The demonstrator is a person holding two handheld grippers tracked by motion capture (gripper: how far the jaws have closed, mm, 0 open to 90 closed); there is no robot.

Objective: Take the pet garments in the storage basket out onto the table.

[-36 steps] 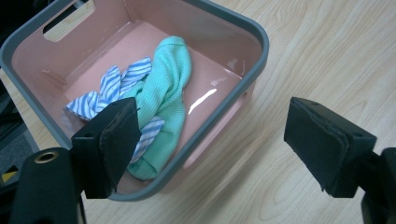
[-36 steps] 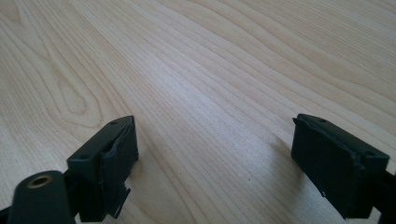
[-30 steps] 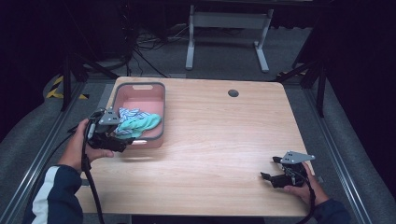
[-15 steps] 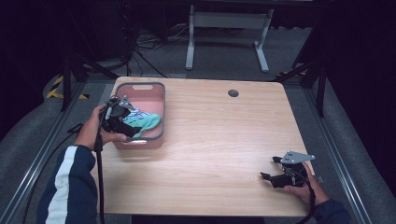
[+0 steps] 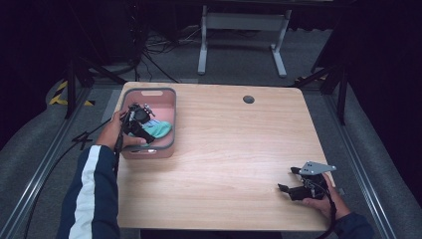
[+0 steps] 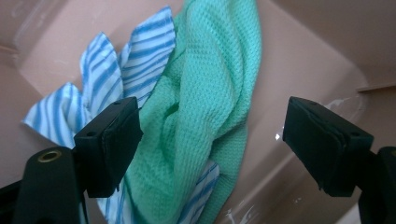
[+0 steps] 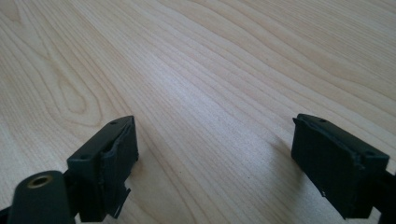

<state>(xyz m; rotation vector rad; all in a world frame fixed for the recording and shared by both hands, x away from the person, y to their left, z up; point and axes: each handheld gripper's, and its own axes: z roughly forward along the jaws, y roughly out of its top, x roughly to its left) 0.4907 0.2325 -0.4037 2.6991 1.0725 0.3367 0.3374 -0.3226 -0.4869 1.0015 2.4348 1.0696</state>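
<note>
A pink basket point(image 5: 170, 107) stands at the table's far left. Inside it lie a green waffle-weave cloth point(image 6: 210, 102) point(image 5: 161, 129) and a blue-and-white striped cloth point(image 6: 116, 79). My left gripper point(image 5: 142, 130) point(image 6: 212, 140) reaches down into the basket, open, its jaws set either side of the green cloth and a little above it. My right gripper point(image 5: 291, 185) point(image 7: 215, 163) rests low over bare wood near the table's front right corner, open with nothing between its jaws.
The wooden table point(image 5: 234, 149) has a round dark cable hole point(image 5: 248, 99) near its far edge. A metal stand point(image 5: 244, 30) and cables sit on the floor beyond the table. Rails run along both sides.
My left gripper has moved from the basket's near left rim forward and down into the basket, over the cloths. The right gripper has stayed still.
</note>
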